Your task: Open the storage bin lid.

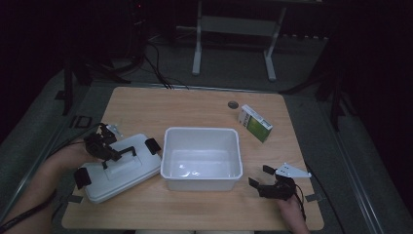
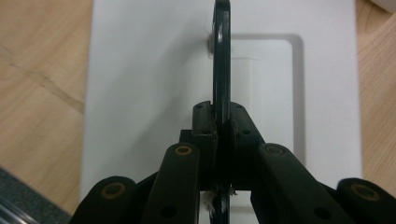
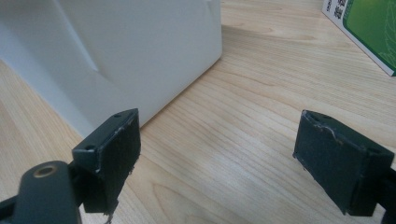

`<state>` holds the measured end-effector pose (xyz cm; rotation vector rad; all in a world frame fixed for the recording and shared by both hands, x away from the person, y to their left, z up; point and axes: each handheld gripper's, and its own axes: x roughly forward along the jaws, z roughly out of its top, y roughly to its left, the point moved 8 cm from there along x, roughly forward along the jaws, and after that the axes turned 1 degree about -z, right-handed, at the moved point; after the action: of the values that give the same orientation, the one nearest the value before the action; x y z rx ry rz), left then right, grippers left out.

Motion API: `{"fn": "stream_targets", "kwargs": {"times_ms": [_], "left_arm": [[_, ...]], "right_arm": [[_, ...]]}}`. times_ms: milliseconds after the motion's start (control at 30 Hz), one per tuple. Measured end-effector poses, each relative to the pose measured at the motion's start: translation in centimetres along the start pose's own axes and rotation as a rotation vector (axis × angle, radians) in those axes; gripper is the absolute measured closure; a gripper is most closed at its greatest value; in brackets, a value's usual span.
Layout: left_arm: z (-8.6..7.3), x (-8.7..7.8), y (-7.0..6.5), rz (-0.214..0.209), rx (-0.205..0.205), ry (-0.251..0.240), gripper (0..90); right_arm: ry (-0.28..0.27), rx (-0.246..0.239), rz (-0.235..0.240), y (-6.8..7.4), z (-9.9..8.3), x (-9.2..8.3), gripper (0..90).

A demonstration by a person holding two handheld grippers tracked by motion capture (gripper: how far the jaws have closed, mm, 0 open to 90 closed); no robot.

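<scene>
Left gripper [image 2: 219, 135]: nearest the lens in the left gripper view; jaws closed tight on the thin black handle [image 2: 221, 56] of the white lid [image 2: 140, 70], which stands up edgewise between them.
Table [image 1: 146, 105]: pale wood, carrying everything; dark floor and a metal stand behind.
Bin [image 1: 170, 161]: white, open-topped, middle of the table, apparently empty; its rim sits just beside the lid's right end.
Lid position: lies flat on the table left of the bin, tilted askew, black latches [image 1: 152, 145] at its ends.
Box [image 1: 255, 123]: small green-and-white carton, far right of the bin, apart from it.
Right gripper [image 1: 265, 179]: jaws spread wide, holding nothing, low over bare wood near the bin's front right corner.
Risk, handle: judged a narrow grip on a hinged handle; lifted, the lid may swing or twist and slide out.
Risk, bin: a swinging lid could strike the rim and shove the light bin, since nothing steadies it.
Risk, latches: loose end latches may catch on the rim if the lid comes down crooked.
</scene>
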<state>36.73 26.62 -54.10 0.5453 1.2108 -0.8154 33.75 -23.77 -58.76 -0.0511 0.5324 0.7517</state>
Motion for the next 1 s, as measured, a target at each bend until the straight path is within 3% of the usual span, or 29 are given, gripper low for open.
{"fn": "stream_targets", "kwargs": {"times_ms": [367, 533, 667, 700, 767, 833, 933, 1000], "left_arm": [[-0.9, 1.5, 0.4, -0.026, -0.03, 0.029, 83.2], [-0.9, 1.4, 1.1, 0.001, -0.049, 0.018, 80.5], [-0.8, 1.2, 1.7, 0.032, -0.057, 0.009, 72.4], [-0.9, 1.2, 1.9, 0.044, -0.056, 0.014, 65.8], [-1.0, 1.1, 2.1, 0.06, -0.058, 0.023, 64.1], [-1.0, 1.0, 2.1, 0.056, -0.07, 0.021, 54.6], [-1.0, 0.9, 2.0, 0.062, -0.086, 0.023, 44.9], [-0.8, 0.7, 1.9, 0.062, -0.089, 0.016, 44.3]], "right_arm": [[-0.003, -0.002, -0.005, -0.1, 0.2, -0.2, 14.2], [-0.006, 0.015, 0.001, -0.3, 0.1, -0.2, 14.3], [0.003, 0.005, -0.003, -0.3, 0.0, -0.3, 14.2], [0.0, 0.003, -0.006, -0.5, 0.1, -0.4, 14.2], [-0.016, 0.031, -0.009, -0.9, 0.3, -0.7, 13.7], [-0.022, 0.065, -0.007, -1.3, 0.6, -1.0, 13.7], [0.004, 0.085, -0.038, -2.1, 1.1, -1.5, 13.7], [0.026, 0.087, -0.04, -2.7, 1.7, -1.8, 12.6]]}}
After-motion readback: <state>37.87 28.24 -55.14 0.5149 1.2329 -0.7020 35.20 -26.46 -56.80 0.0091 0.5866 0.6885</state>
